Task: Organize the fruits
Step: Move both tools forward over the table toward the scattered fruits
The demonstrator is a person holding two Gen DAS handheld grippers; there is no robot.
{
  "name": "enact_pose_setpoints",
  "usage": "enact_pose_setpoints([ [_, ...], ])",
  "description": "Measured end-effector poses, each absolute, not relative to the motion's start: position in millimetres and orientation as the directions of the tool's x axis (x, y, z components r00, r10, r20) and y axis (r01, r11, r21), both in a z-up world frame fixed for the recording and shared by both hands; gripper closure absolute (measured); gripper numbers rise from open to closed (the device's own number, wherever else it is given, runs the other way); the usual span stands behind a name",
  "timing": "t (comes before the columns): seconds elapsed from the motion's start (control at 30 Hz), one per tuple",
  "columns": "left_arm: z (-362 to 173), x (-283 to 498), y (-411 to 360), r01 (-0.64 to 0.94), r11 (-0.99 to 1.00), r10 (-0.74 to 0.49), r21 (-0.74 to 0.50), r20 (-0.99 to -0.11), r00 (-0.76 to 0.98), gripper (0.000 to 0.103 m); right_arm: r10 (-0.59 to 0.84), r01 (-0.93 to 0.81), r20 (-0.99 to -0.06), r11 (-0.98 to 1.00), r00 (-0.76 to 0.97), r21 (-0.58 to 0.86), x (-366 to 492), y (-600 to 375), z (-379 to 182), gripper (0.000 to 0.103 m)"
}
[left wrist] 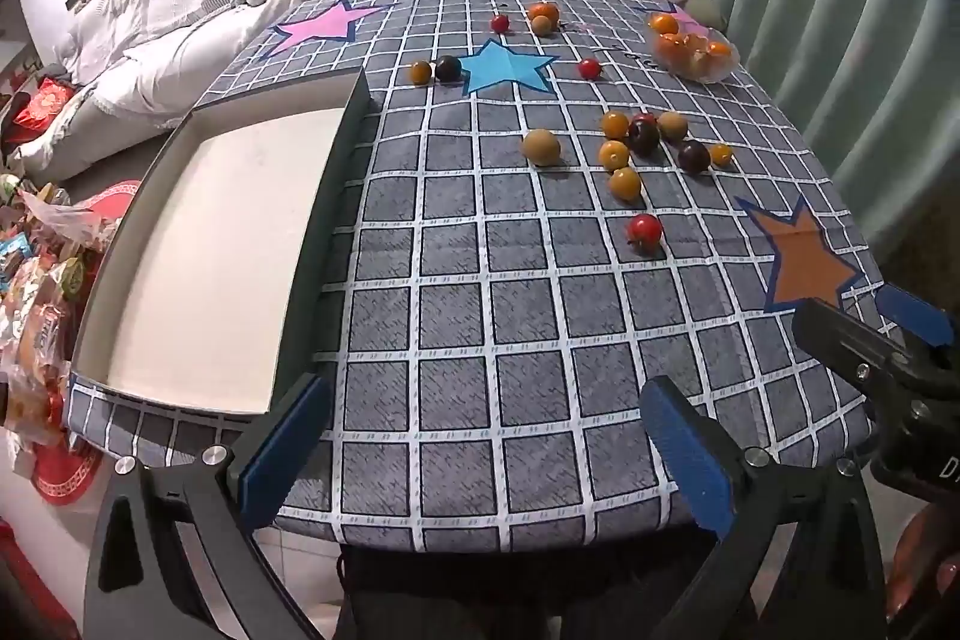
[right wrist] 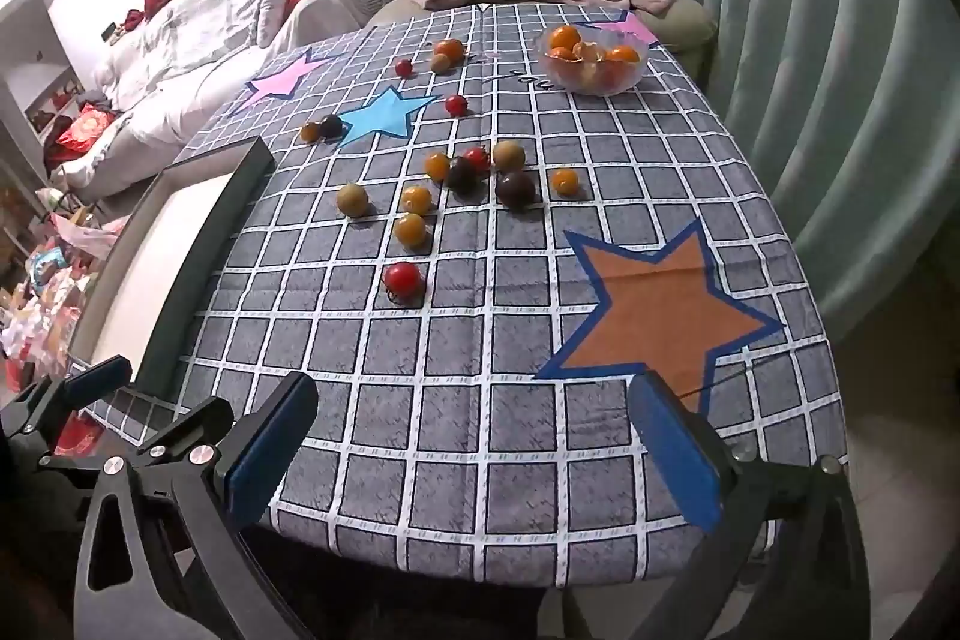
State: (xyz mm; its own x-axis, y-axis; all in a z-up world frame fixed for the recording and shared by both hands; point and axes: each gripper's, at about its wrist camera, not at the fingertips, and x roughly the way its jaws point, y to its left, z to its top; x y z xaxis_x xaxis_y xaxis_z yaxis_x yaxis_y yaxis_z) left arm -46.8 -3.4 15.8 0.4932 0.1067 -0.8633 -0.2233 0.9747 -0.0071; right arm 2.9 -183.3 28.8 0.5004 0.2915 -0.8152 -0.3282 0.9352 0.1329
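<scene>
- Grey checked cloth covers the worktop (right wrist: 456,436), with paper stars that look like sorting marks: orange (right wrist: 660,310) lower right, blue (right wrist: 384,112) and pink further up.
- White-floored tray (left wrist: 198,244) with dark walls fills the left of the left wrist view; its near corner hangs past the worktop edge and its far side is cut off.
- Glass bowl (right wrist: 594,61), upper right, already holds orange fruit; how many is unclear.
- Loose fruits (right wrist: 462,175) lie scattered mid-frame, untouched; kinds are hard to tell.
- Left tongs (left wrist: 480,454) and right tongs (right wrist: 474,451) hover spread wide at the near edge, holding nothing, likely poised for a first pick.
</scene>
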Motion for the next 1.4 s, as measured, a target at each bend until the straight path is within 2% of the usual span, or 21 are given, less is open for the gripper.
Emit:
enact_pose_setpoints([
  [1.4, 7.3, -35.3, -8.4, -0.224, 0.973, 0.152, 0.051, -0.877, 0.457, 0.000, 0.300, -0.316, -0.815, 0.936, 0.495, 0.153, 6.7, -190.0, 23.1, 0.000],
])
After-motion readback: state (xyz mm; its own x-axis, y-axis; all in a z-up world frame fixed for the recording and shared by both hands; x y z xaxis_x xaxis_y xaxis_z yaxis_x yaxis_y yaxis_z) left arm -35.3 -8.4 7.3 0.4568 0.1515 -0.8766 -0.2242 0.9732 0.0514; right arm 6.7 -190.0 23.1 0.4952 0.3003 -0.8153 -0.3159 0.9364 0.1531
